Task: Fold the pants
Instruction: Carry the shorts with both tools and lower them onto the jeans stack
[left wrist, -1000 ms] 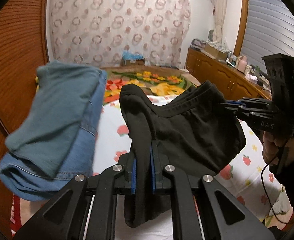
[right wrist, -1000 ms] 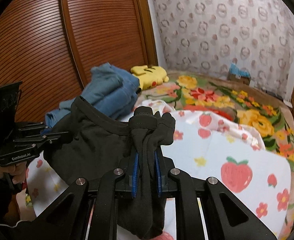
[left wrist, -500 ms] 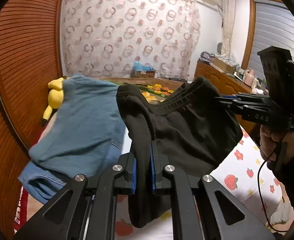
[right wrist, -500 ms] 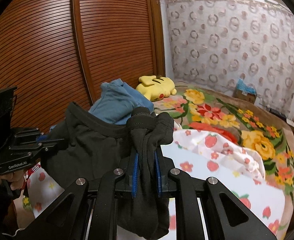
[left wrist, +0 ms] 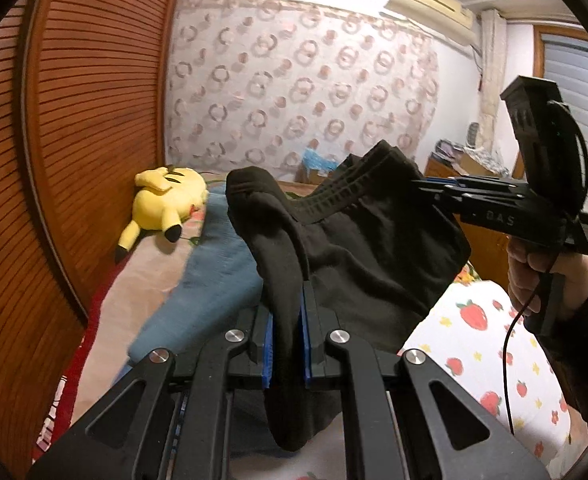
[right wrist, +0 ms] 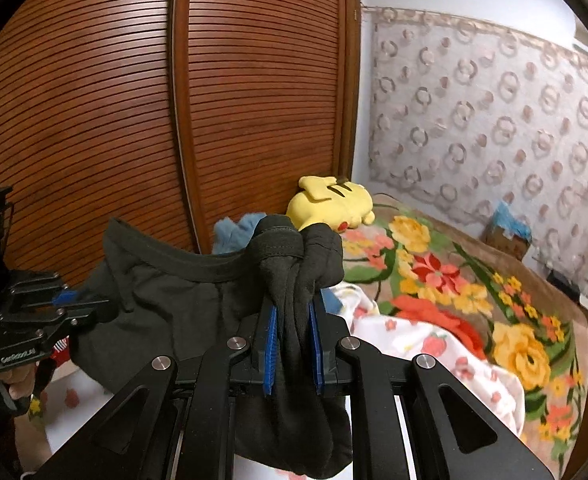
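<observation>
Slatted wooden wardrobe doors [left wrist: 54, 160] close off the left of the room, and below them a bed [left wrist: 494, 340] with a strawberry-print sheet fills the floor of both views. On its far left lies a yellow plush toy [left wrist: 166, 204], then a blue denim garment [left wrist: 214, 280]. Right of that hang the black pants [left wrist: 374, 264], clear of the sheet, stretched between 2 tongs. The left gripper [left wrist: 286, 344] is pinched narrow on 1 bunched end; the right gripper [right wrist: 294, 352] is clamped the same way on the other end. The waistband [right wrist: 198, 266] runs as a slack line from one to the other, so the pants' long axis lies across, hand to hand, with the rest drooping below. Neither hand looks nearer; the next fold probably depends on both lowering together onto the sheet.
</observation>
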The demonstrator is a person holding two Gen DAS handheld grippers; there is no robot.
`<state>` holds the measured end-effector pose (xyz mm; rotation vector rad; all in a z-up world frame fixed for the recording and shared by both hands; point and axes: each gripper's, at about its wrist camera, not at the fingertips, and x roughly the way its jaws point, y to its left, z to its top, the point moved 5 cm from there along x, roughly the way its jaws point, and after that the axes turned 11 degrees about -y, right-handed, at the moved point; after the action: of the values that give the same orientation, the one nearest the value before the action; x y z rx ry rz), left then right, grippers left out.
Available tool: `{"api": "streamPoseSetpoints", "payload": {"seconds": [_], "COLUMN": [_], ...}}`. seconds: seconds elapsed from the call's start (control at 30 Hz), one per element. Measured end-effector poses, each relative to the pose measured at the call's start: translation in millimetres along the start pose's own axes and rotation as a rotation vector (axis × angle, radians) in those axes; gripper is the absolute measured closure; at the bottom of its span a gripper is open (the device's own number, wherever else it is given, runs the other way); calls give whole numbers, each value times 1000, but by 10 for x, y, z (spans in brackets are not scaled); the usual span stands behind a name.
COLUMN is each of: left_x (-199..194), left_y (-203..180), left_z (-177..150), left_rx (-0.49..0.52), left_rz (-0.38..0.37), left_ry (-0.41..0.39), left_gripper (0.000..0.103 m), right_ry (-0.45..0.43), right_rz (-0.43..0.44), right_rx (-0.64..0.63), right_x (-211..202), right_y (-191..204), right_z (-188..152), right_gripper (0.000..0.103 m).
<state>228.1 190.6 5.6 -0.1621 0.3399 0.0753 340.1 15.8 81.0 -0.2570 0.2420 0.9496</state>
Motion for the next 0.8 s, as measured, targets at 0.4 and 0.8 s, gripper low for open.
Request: {"api": "streamPoseSetpoints", "payload": {"seconds": [0.4,0.8], "left_x": [8,-42], "left_y": [266,420], "left_z": [-196,-335], "left_rx": [-67,-106], "left_rz": [85,152], "left_ry": [-3,33], "left_gripper": [91,89], "right_ry": [32,42], "right_rz": [76,142], "right_rx": [-92,-85], "right_x": [919,1411], "right_y": [140,164], "right_z": [183,152], "right_gripper": [89,88]}}
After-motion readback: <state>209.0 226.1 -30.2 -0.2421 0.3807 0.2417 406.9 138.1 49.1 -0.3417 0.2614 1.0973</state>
